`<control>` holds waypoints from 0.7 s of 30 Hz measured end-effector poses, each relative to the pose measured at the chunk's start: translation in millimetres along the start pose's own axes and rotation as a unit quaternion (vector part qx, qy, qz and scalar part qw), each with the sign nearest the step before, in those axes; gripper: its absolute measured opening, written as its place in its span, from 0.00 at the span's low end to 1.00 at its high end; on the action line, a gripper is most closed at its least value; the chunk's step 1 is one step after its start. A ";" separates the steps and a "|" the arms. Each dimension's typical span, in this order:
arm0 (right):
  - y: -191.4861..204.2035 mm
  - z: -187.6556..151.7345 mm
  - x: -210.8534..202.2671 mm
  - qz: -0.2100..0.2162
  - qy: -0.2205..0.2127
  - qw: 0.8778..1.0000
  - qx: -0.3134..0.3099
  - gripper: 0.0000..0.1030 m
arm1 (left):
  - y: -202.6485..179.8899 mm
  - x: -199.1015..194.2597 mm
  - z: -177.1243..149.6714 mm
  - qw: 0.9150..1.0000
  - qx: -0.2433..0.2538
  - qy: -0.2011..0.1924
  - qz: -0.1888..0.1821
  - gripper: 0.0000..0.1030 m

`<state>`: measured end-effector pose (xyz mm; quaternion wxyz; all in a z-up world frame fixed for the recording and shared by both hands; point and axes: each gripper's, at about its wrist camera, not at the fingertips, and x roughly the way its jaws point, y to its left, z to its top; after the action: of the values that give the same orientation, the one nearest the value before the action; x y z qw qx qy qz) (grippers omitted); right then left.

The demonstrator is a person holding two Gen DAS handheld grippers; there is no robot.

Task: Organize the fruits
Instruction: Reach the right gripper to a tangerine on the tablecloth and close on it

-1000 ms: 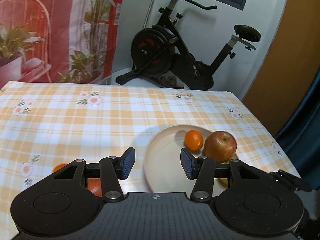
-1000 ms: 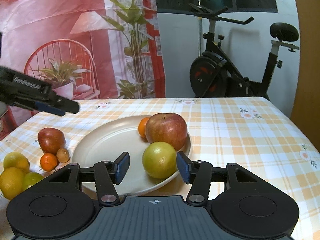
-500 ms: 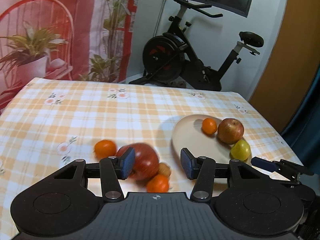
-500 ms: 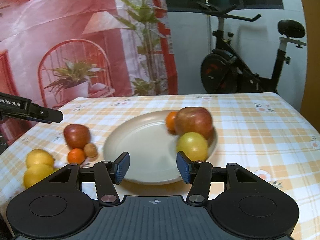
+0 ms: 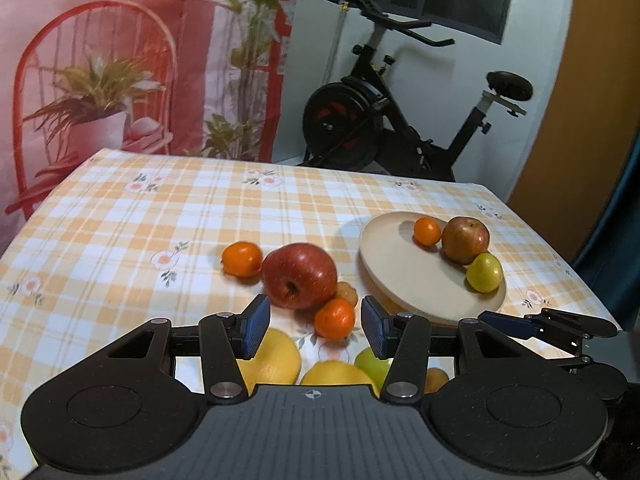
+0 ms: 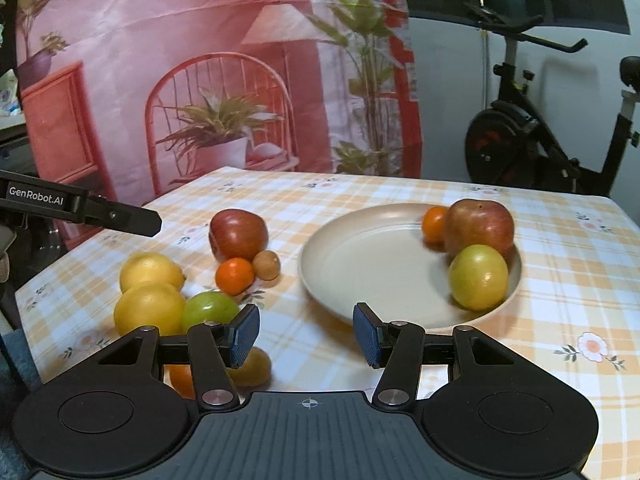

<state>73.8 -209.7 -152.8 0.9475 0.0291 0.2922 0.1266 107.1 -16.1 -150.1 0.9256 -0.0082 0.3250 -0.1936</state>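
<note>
A cream plate (image 5: 416,280) (image 6: 372,264) holds a small orange (image 5: 427,231), a red-green apple (image 5: 465,239) (image 6: 478,226) and a yellow-green fruit (image 5: 484,272) (image 6: 478,277). On the cloth to its left lie a red apple (image 5: 299,275) (image 6: 238,234), a mandarin (image 5: 334,318) (image 6: 235,276), a small brown fruit (image 6: 266,265), another orange (image 5: 241,259), two lemons (image 6: 149,292) and a green fruit (image 6: 210,310). My left gripper (image 5: 312,326) hangs open just before the mandarin, empty. My right gripper (image 6: 306,334) is open over bare cloth before the plate's near rim.
The table wears an orange plaid cloth (image 5: 120,240). An exercise bike (image 5: 384,120) stands behind the table's far edge, and a printed backdrop (image 6: 200,80) hangs at the left. More orange fruit (image 6: 252,366) lies under my right gripper's left finger.
Both views have swung left. The plate has slid to the right in each, and the loose fruit on the cloth has come into sight. Both grippers stay open and empty.
</note>
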 end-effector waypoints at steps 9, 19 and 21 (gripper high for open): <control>5.9 -4.2 -3.8 0.021 0.001 1.000 -0.014 0.47 | 7.8 -8.1 -13.3 0.999 -0.025 0.004 0.032 0.51; 27.2 -6.4 -7.0 0.047 0.009 0.997 -0.059 0.47 | 3.0 -21.0 -19.3 0.999 -0.024 0.001 0.036 0.51; 31.2 -7.6 -8.8 0.050 0.010 0.996 -0.066 0.47 | -0.2 -22.2 -20.4 0.999 -0.019 0.001 0.035 0.51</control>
<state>55.6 -181.9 -150.2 0.9367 -0.0204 0.2909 0.1937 78.9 -6.0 -152.8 0.9313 -0.0144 0.3296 -0.1544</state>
